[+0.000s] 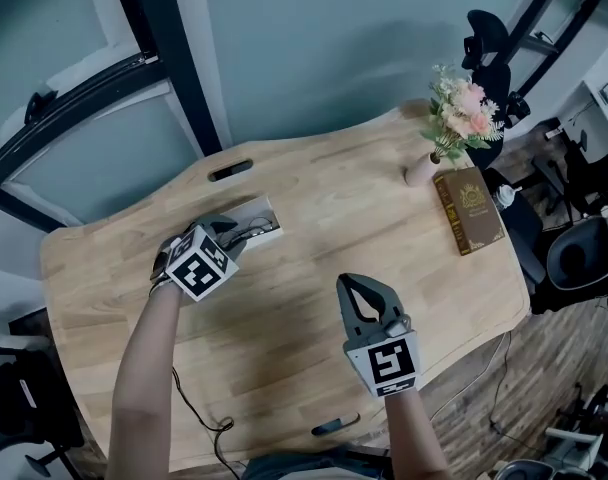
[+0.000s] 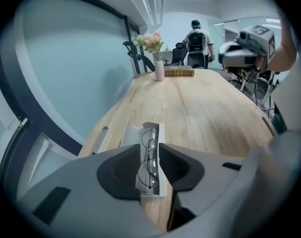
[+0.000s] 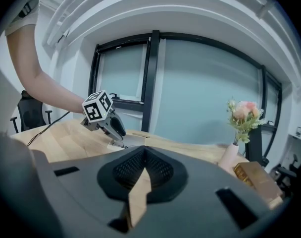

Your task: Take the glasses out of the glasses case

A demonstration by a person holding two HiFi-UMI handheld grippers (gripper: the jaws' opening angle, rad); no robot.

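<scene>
Over the wooden table (image 1: 384, 228): left gripper (image 1: 242, 233) jaws apart, straddling the glasses (image 2: 150, 155), which lie in the open white glasses case (image 1: 264, 211); not clamped. Right gripper (image 1: 362, 283) well apart from case, jaws together, empty.

In the head view, the left gripper (image 1: 242, 234) hides the 8 o'clock end of the glasses case (image 1: 267, 211), whose contents are too small to tell, and a chair (image 1: 582, 260) is cut off at 3 o'clock.
</scene>
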